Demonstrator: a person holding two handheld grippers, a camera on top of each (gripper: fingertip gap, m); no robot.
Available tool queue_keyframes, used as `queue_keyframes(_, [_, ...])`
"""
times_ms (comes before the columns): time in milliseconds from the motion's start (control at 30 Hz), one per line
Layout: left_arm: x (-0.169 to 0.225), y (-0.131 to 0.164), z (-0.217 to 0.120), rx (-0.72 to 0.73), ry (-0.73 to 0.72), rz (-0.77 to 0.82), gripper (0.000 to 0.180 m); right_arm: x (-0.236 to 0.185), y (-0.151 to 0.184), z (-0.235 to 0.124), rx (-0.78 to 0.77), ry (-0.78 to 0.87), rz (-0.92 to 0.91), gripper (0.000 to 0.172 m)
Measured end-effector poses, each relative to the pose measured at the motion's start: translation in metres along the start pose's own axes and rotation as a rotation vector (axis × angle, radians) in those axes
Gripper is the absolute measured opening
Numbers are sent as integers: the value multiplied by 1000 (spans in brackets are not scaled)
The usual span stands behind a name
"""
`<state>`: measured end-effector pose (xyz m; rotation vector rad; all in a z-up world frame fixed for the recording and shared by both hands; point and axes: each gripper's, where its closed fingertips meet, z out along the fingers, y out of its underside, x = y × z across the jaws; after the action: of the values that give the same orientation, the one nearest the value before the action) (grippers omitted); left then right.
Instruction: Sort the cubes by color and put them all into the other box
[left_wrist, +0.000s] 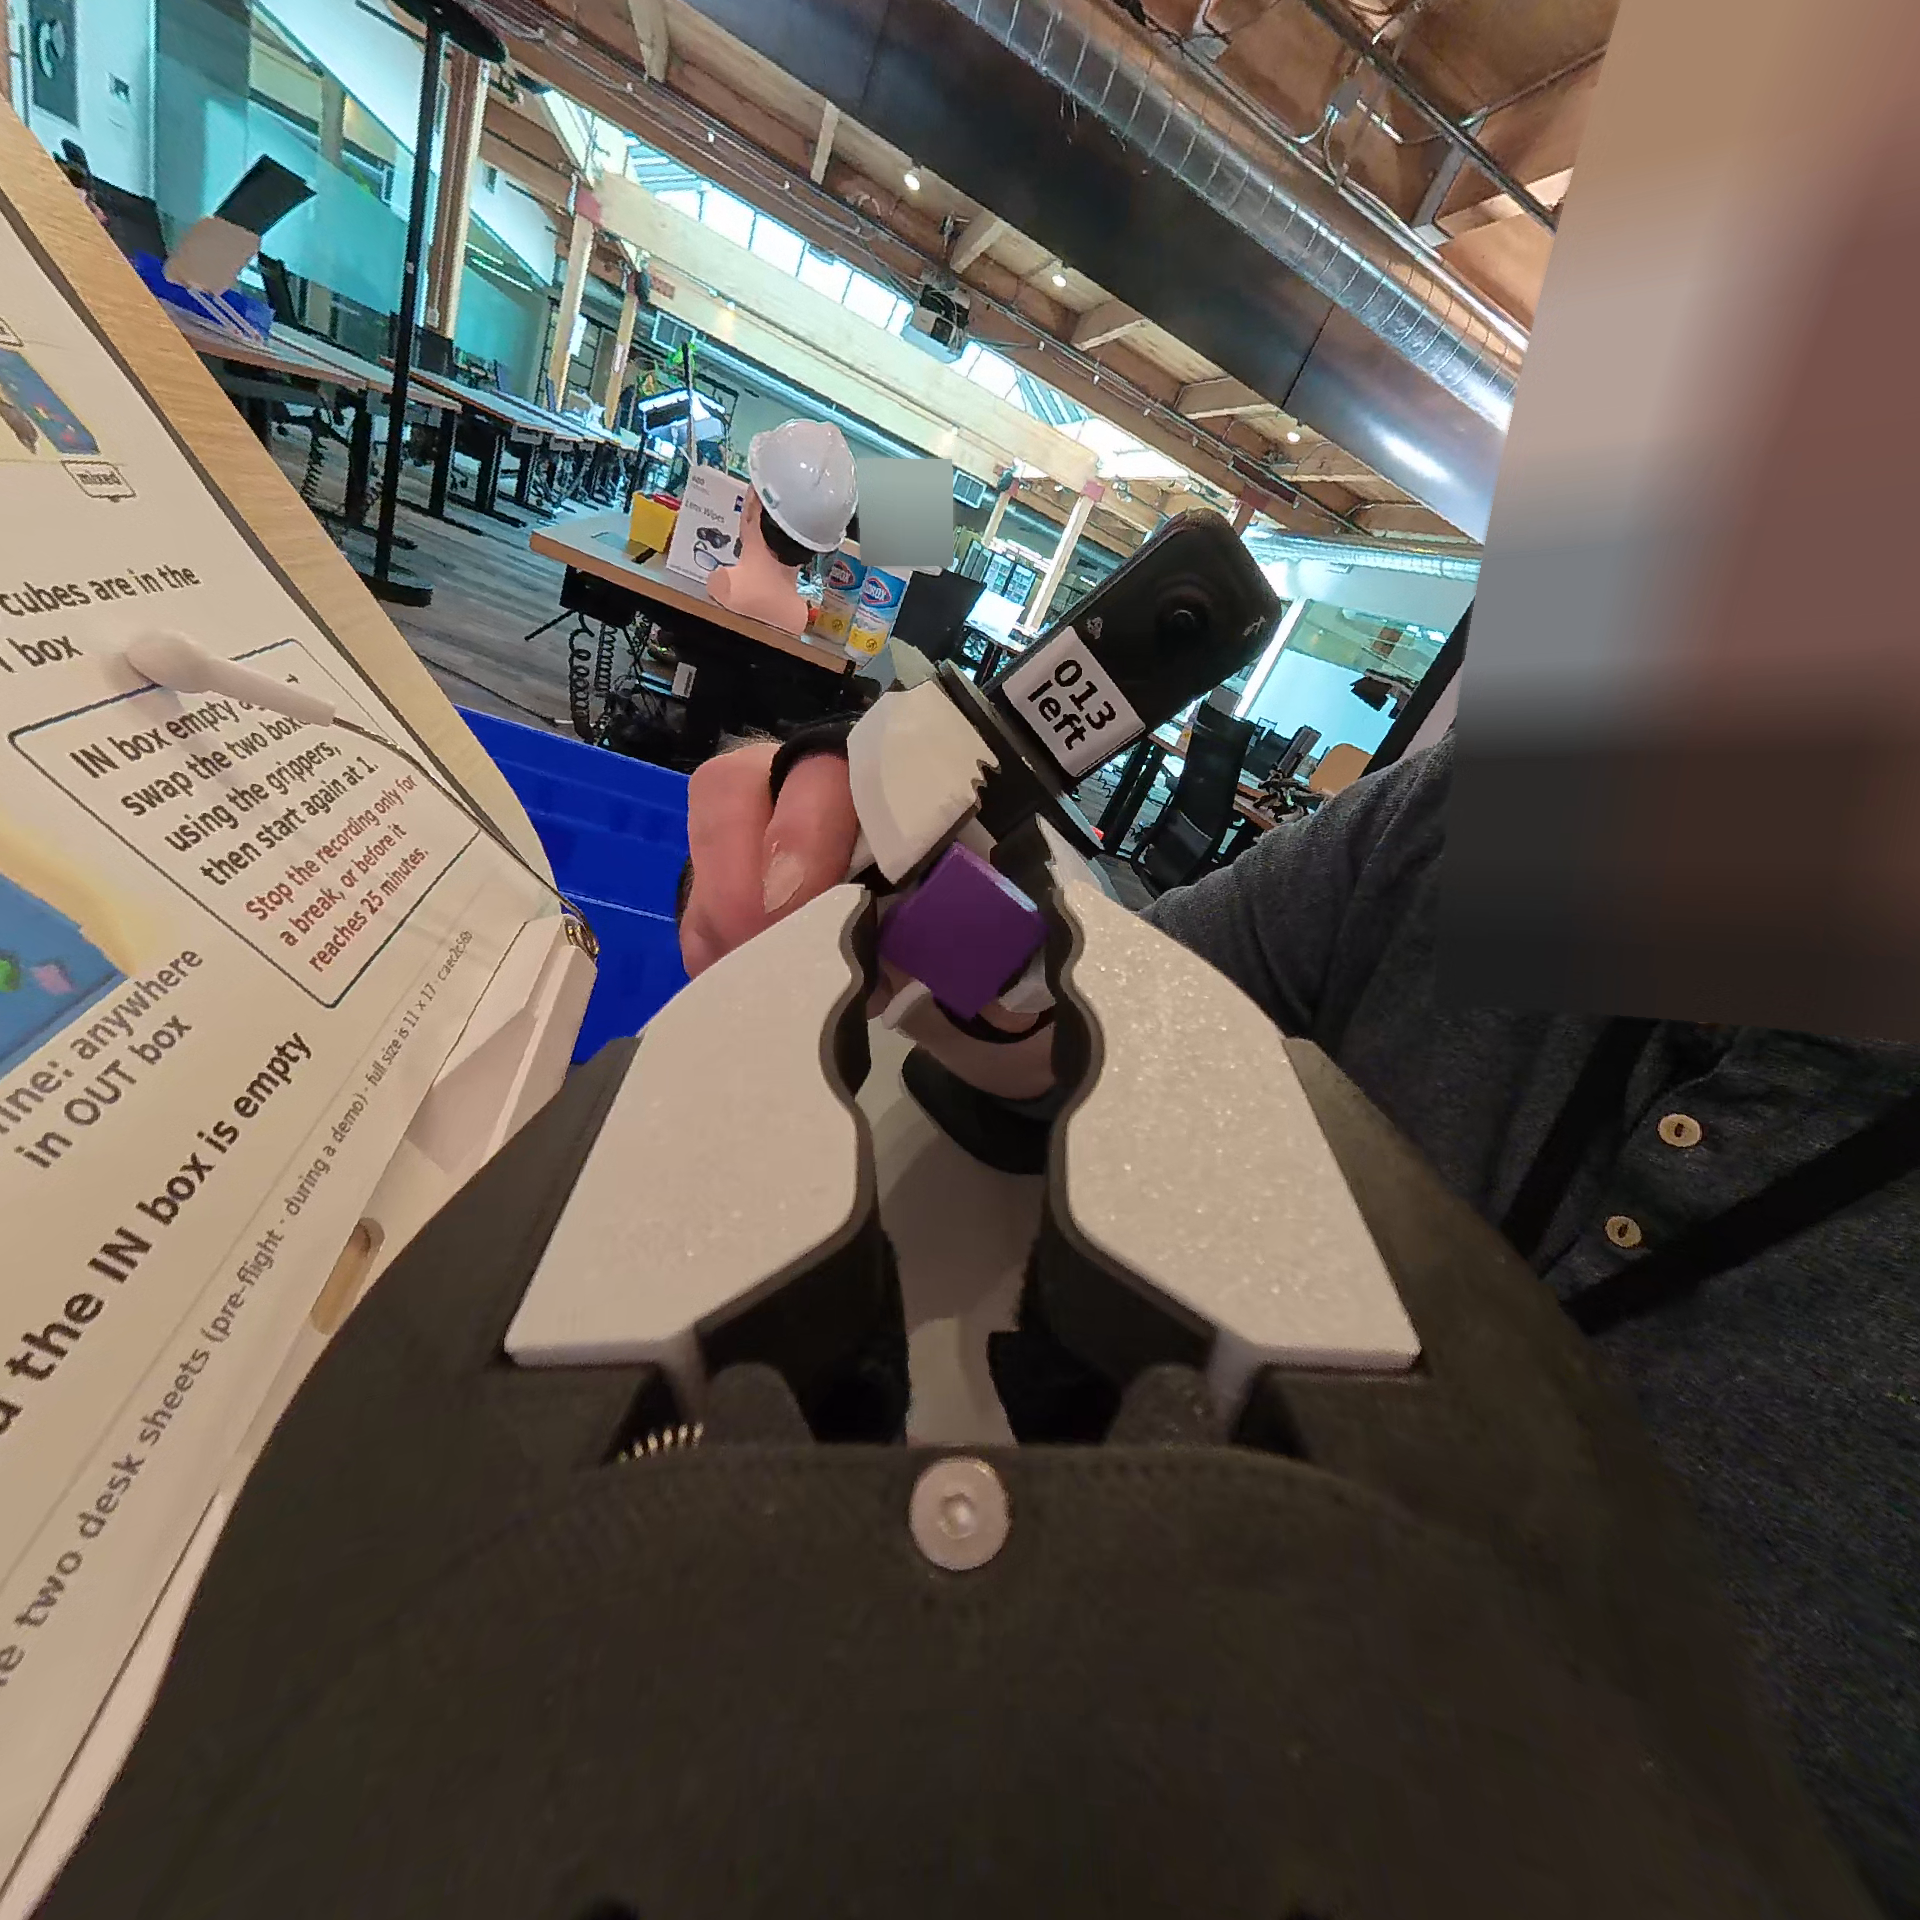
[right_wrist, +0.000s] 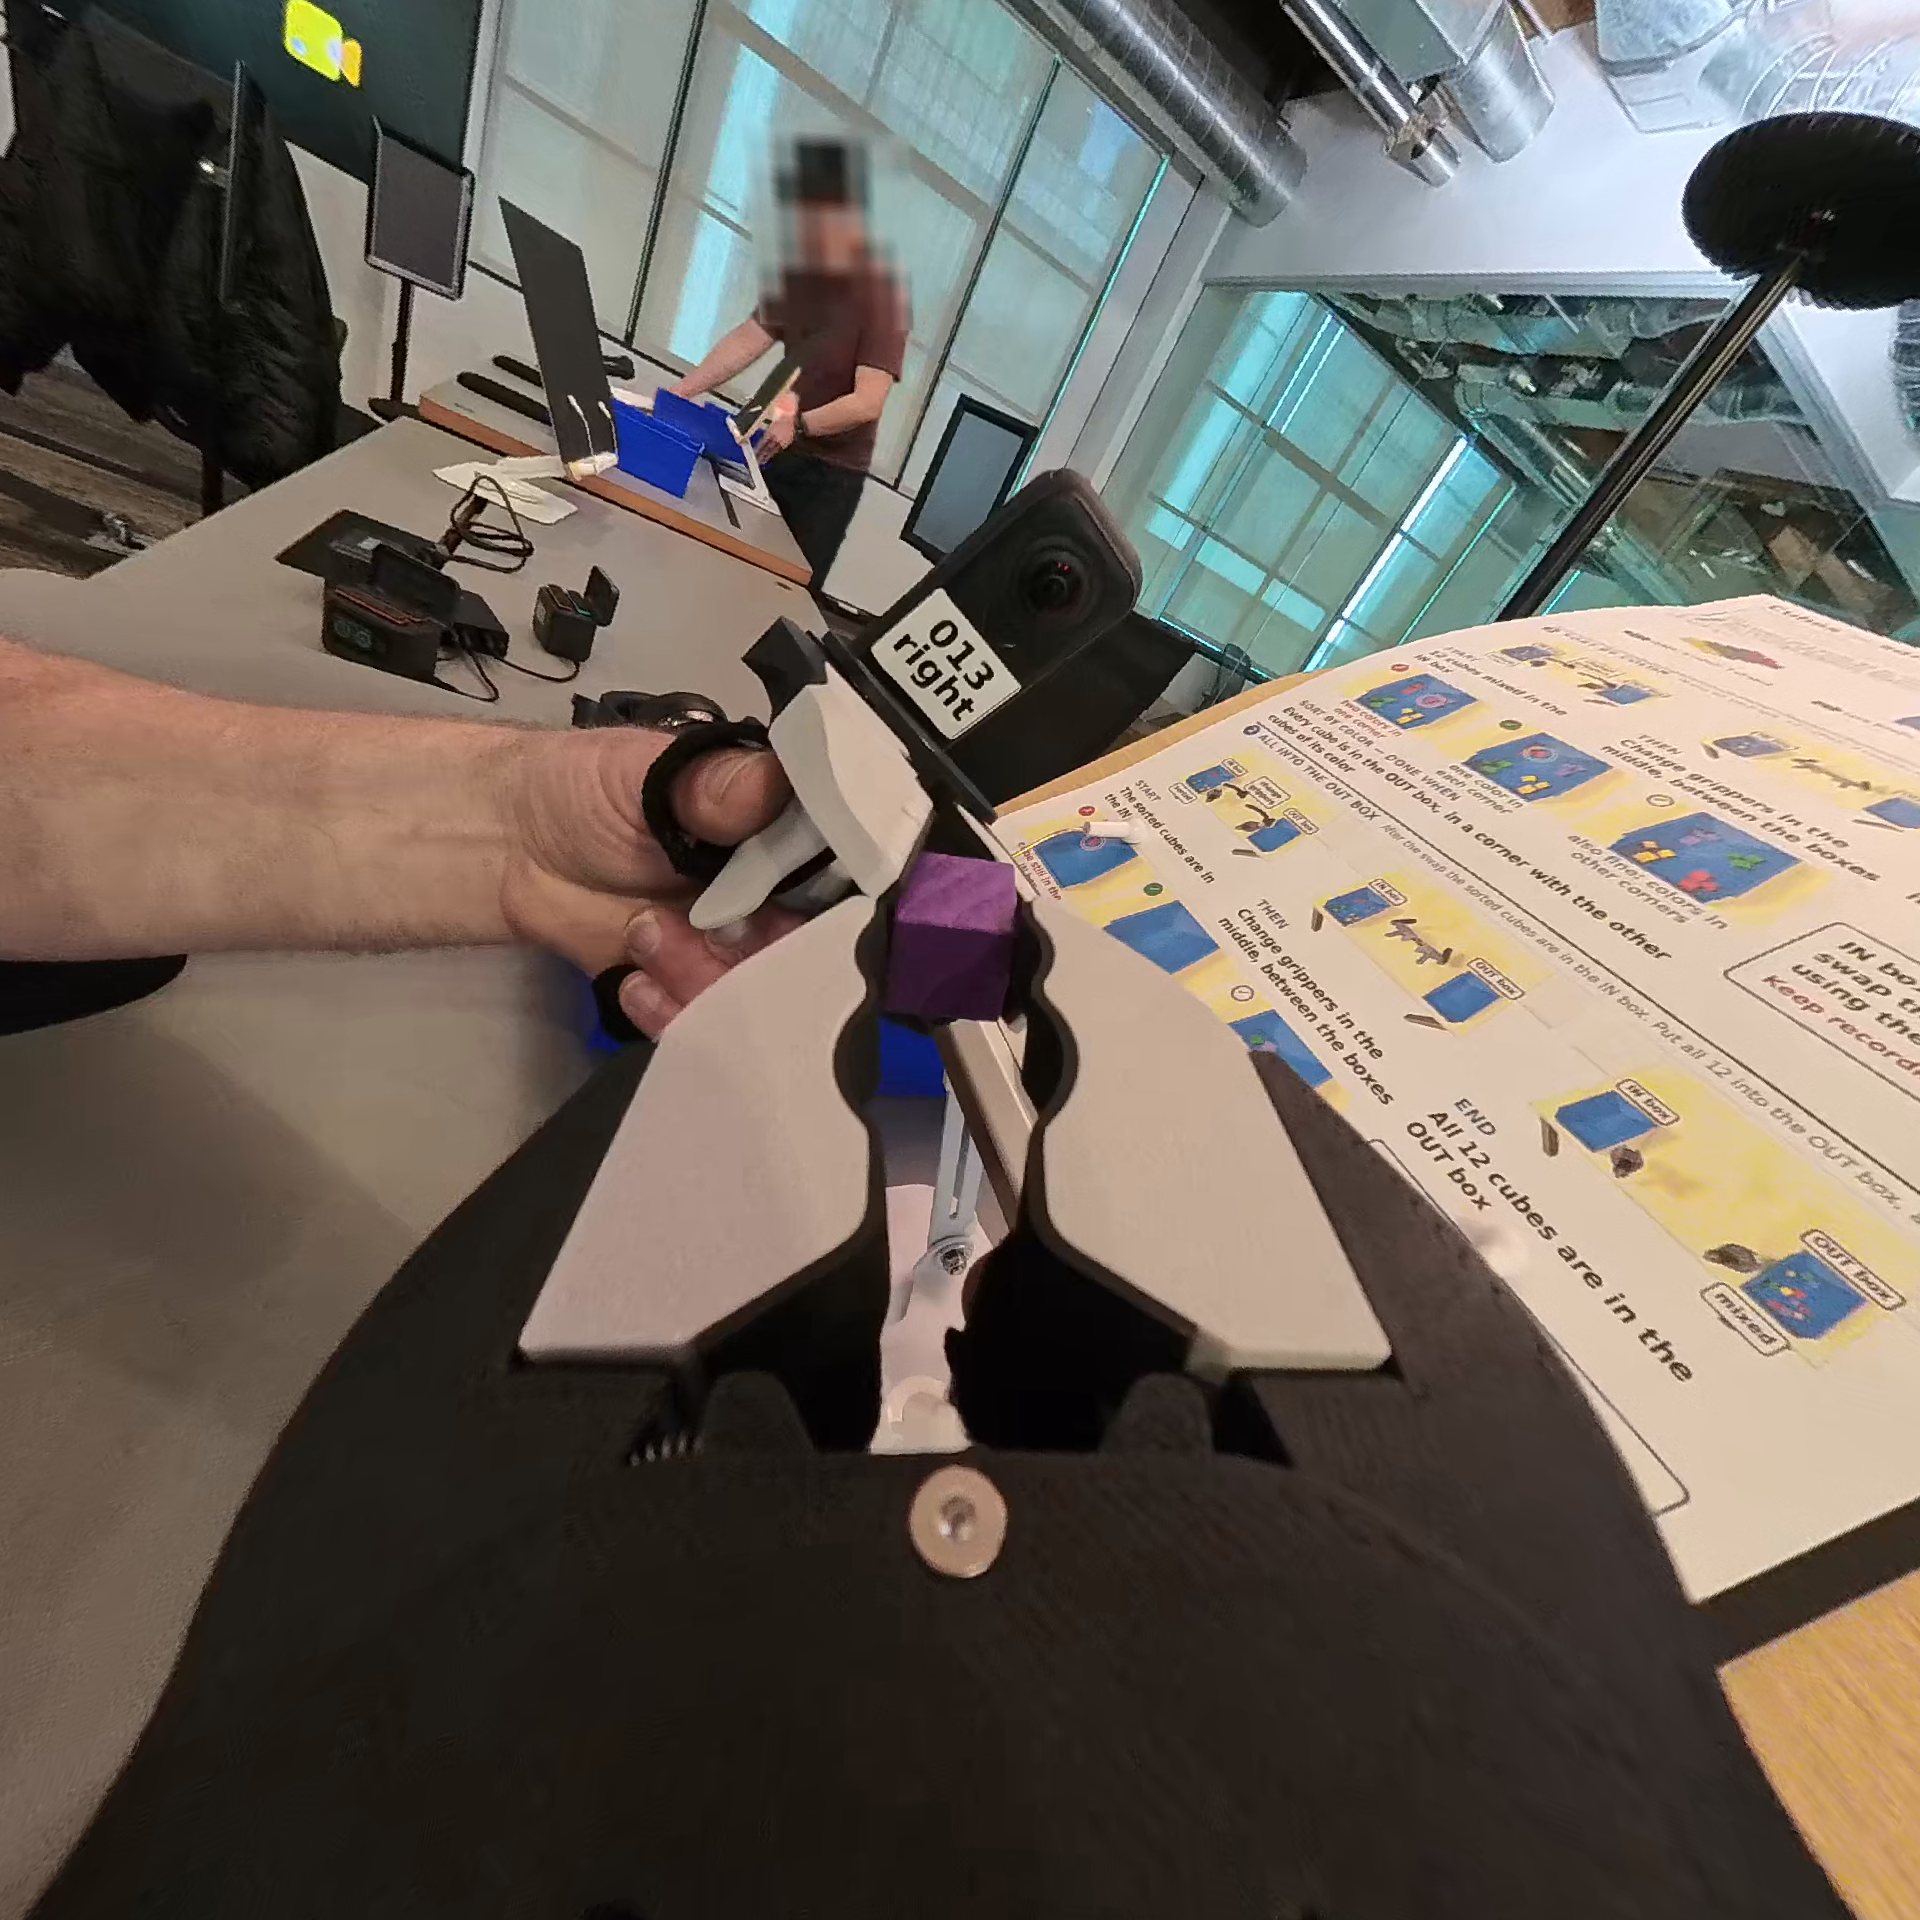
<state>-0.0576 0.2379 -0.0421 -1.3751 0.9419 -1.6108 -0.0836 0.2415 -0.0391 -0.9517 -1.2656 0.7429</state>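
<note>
Purple cube (left_wrist: 961, 935) (right_wrist: 951, 951): I see it in the air, caught between the tips of both grippers at once. It sits above the desk edge, not in either box.
Left gripper (left_wrist: 961, 920): narrow gap, one cube wide. I read its pads as pressed on two opposite sides of the cube.
Right gripper (right_wrist: 951, 940): also narrowed to cube width, with the cube filling the space between its pads.
Facing: the grippers point at each other, tips interleaved around the cube. In the left wrist view the right gripper's white fingers (left_wrist: 914, 790) lie above and below the cube.
Hands: right hand (left_wrist: 748, 862) and left hand (right_wrist: 582, 831) sit just behind the cube, fingers through black loops.
Blue box (left_wrist: 592, 831): beyond the right hand, lower than the cube.
Instruction sheet (left_wrist: 208, 831) (right_wrist: 1507, 935): flat on the wooden desk, beside the grippers.
Obstruction: the operator's grey shirt (left_wrist: 1714, 1247) fills the right of the left wrist view.
</note>
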Motion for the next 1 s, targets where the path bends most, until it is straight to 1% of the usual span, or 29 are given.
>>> queue_keyframes(167, [2, -3, 1, 19, 9, 2, 31, 1, -2, -2, 8, -6, -4, 22])
queue_keyframes(300, [5, -19, -11, 103, 0, 25, 26, 8, -7, -9, 5, 11, -20, 23])
queue_keyframes(367, [8, -31, -22, 150, -23, 60, 19, 29, -7, -20, -19, 73, -47, 22])
queue_keyframes(433, [10, -39, -33, 175, -57, 110, 0, 61, -4, -39, -41, 156, -33, 23])
queue_keyframes(467, [11, -43, -38, 184, -80, 130, 0, 81, 0, -51, -67, 225, -45, 23])
queue_keyframes(500, [10, -46, -42, 184, -105, 144, 0, 100, 7, -65, -109, 290, -60, 23])
queue_keyframes(600, [7, -50, -51, 166, -177, 175, 0, 146, 38, -106, -260, 399, -5, 23])
queue_keyframes(633, [7, -50, -53, 161, -196, 186, 0, 162, 48, -122, -302, 464, -18, 23])
queue_keyframes(767, [3, -49, -55, 118, -268, 212, 0, 202, 89, -177, -480, 609, 28, 23])
queue_keyframes(900, [-1, -48, -56, 103, -289, 210, 0, 215, 137, -214, -644, 652, 145, 22])
queue_keyframes(1000, [-7, -44, -55, 91, -303, 183, 0, 204, 183, -219, -770, 587, 255, 23])
